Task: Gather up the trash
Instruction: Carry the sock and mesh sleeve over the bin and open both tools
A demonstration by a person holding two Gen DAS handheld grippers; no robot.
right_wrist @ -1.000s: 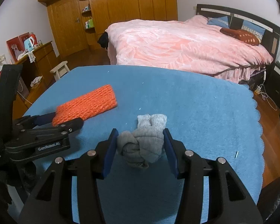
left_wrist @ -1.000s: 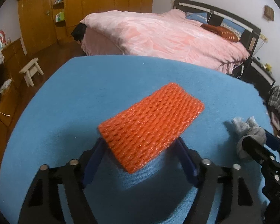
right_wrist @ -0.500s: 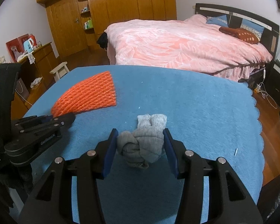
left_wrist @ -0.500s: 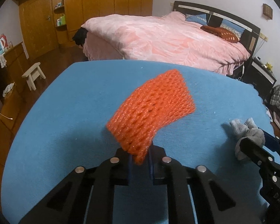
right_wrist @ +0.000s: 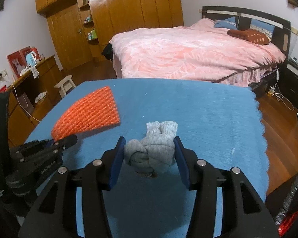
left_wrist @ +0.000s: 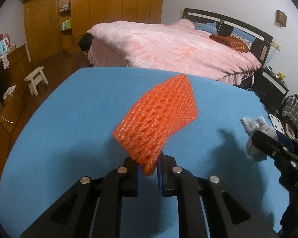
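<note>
At the lower middle of the left wrist view, the left tongs (left_wrist: pixel 149 170) are clamped on the near corner of the orange foam net (left_wrist: pixel 159 119). A second ago these tongs stood wide apart on either side of the net, which lay flat on the blue counter (left_wrist: pixel 69 119). Now they have come together, and the net has tipped up off the cloth, its far end raised toward the middle of the frame and a shadow beneath it. In my judgement the grab has worked and the first piece of trash is ready to be carried off, though no bin shows in either view.

The net is a flat rectangle of bright orange foam mesh, woven in a diamond pattern with open holes. It looks light and springy. It pinches thin where the tongs squeeze it and fans wider beyond them. In the right wrist view it sits at the left middle of the frame (right_wrist: pixel 89 115), sticking out from the left tongs (right_wrist: pixel 55 141).

The right tongs (right_wrist: pixel 149 158) have not changed: they sit part way apart, closed on both sides of a grey knotted sock (right_wrist: pixel 151 150) at the lower middle of that view. The sock looks soft and bulky, and it seems slightly lifted above the counter, though I cannot be sure it is clear of the cloth. It also shows at the right edge of the left view (left_wrist: pixel 256 136).
</note>
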